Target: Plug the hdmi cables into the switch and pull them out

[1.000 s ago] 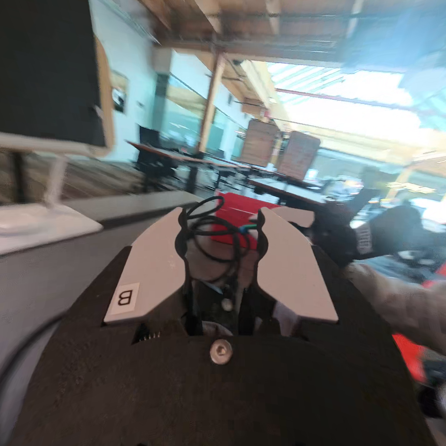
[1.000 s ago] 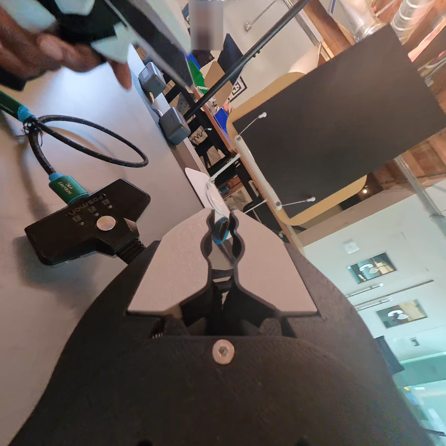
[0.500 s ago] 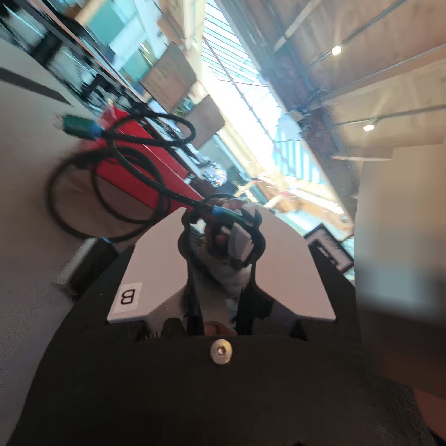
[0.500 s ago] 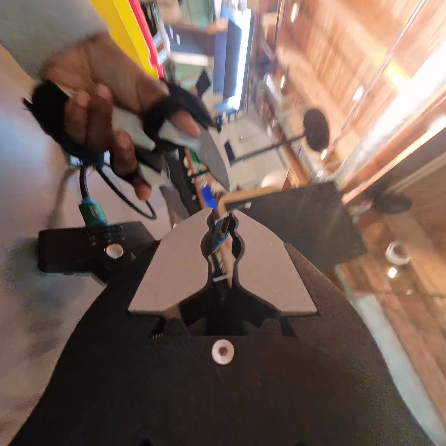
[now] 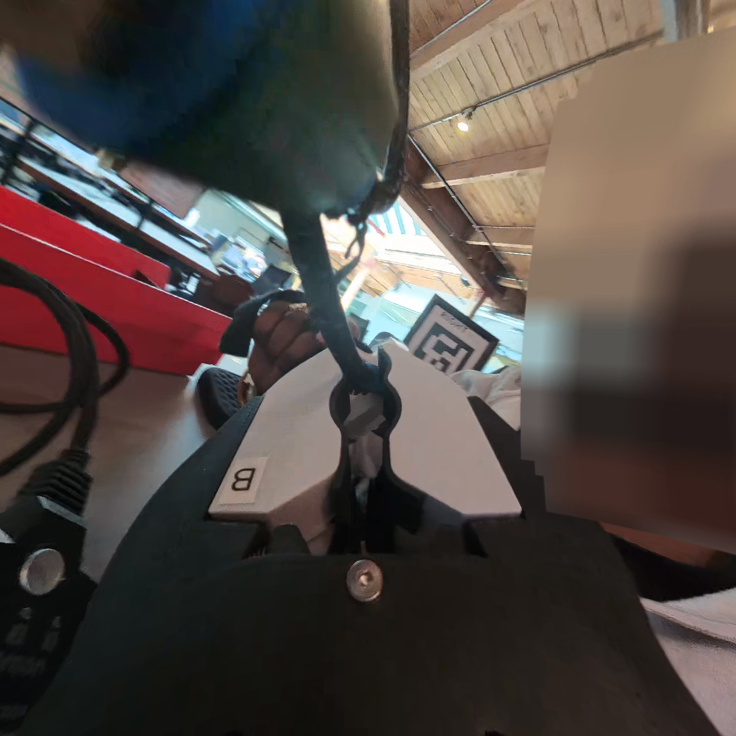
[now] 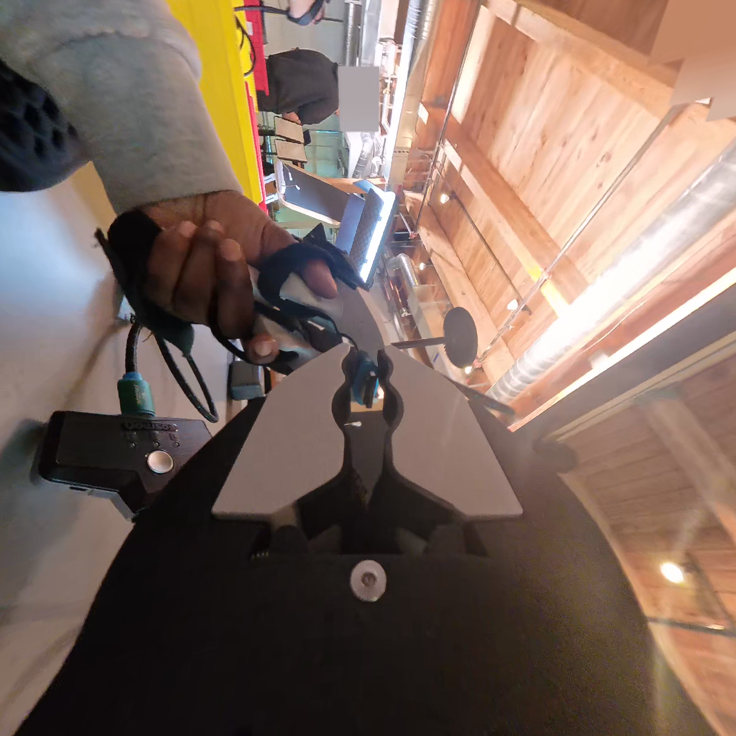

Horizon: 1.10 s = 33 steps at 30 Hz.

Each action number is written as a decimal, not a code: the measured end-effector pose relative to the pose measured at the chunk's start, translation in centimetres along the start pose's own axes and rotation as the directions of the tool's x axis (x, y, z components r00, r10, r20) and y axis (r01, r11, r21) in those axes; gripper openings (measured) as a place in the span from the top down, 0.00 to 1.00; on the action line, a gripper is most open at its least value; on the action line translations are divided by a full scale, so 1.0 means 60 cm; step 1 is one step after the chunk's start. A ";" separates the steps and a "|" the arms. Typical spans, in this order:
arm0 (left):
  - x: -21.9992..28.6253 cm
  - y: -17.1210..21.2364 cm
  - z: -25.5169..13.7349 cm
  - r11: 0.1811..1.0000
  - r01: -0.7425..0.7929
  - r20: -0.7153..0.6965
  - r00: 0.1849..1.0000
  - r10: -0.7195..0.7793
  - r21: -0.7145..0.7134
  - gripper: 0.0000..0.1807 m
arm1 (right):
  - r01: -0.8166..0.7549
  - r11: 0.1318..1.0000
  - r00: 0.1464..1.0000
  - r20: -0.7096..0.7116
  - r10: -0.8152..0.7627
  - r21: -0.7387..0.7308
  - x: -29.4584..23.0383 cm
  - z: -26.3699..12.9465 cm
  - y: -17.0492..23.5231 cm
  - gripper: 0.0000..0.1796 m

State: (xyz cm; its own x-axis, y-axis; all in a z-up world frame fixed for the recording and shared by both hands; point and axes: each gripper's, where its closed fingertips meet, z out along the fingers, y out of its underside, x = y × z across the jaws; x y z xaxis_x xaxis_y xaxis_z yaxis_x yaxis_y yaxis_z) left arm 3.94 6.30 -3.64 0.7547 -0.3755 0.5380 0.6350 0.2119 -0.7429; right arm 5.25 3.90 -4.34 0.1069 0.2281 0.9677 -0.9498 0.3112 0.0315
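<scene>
Step in hand: I judge this the handling stretch between ports, with one cable seated in the switch and a second lifted clear of it, both its ends in my jaws.

Left gripper (image 5: pixel 364 372): clenched on the black cable (image 5: pixel 324 286) just behind a blue collar, at centre frame. The cable climbs from my tips toward a large blurred dark shape filling the upper left, too near the lens to name.

Right gripper (image 6: pixel 364 370): clenched on a blue-collared HDMI plug (image 6: pixel 364 384), held at centre frame between the tips, its metal end pointing back toward the camera.

Switch (image 6: pixel 115 458): a black box with a round silver button, lying on the pale table (image 6: pixel 44 557) at the left middle of the right wrist view; it also shows at the lower left edge of the left wrist view.

Seated cable: a green plug (image 6: pixel 136 394) stands in the switch's upper edge, its black lead looping just above it.

Left hand (image 6: pixel 207 275): left of centre in the right wrist view, wrapped round its gripper handle, near the switch but not touching it.

Next move: as I judge it, my right jaws must turn the plug's metal end toward a free port and line it up square before pushing, while my left keeps the cable slack. The free ports are not visible from here.

Risk: a skewed plug could jam or shove the light switch across the table.
</scene>
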 end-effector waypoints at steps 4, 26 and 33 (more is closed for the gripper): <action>-0.025 -0.022 -0.006 0.996 -0.071 0.178 0.982 0.059 0.062 0.95 | -0.110 0.991 0.994 -0.005 0.110 -0.080 -0.001 0.005 0.038 0.91; 0.030 0.029 -0.002 0.957 -0.220 0.005 0.974 0.225 -0.191 0.85 | -0.320 0.943 0.940 0.152 0.306 0.085 -0.001 -0.008 -0.012 0.94; 0.027 0.043 -0.008 0.946 -0.197 0.010 0.978 0.207 -0.259 0.82 | -0.270 0.959 0.952 0.175 0.251 0.091 -0.008 -0.010 -0.021 0.93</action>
State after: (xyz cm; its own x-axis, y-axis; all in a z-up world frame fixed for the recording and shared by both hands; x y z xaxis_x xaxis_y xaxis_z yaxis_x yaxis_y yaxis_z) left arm 6.73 5.83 -4.89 0.8713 -0.3149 0.3765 0.4088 0.0408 -0.9117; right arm 6.58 3.93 -5.01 -0.1884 0.1334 0.9730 -0.9662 0.1524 -0.2080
